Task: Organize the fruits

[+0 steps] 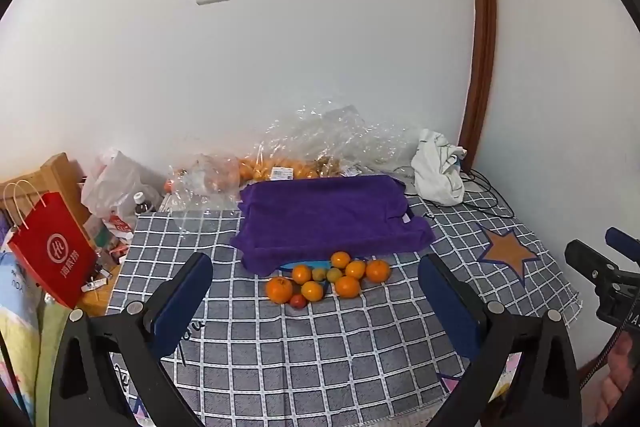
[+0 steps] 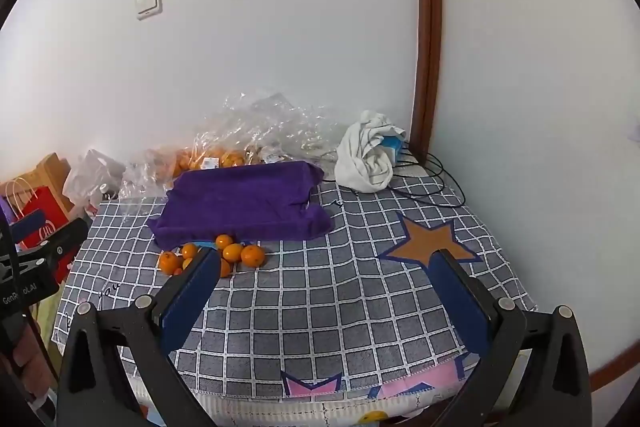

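Note:
A cluster of several small oranges (image 1: 347, 285) with two greenish fruits (image 1: 319, 273) and one small red fruit (image 1: 298, 301) lies on the grey checked cloth (image 1: 320, 347), just in front of a purple towel (image 1: 328, 215) draped over a raised blue object. My left gripper (image 1: 316, 259) is open and empty, hovering short of the fruit. My right gripper (image 2: 326, 255) is open and empty, to the right of the cluster (image 2: 236, 253); its left finger (image 2: 192, 291) hides part of the fruit. The purple towel also shows in the right wrist view (image 2: 244, 199).
Clear plastic bags with more oranges (image 1: 280, 167) lie against the wall behind the towel. A white crumpled cloth (image 1: 438, 167) and black cables sit at the back right. A red paper bag (image 1: 52, 251) and clutter stand off the left edge. An orange star patch (image 2: 432, 239) marks the cloth.

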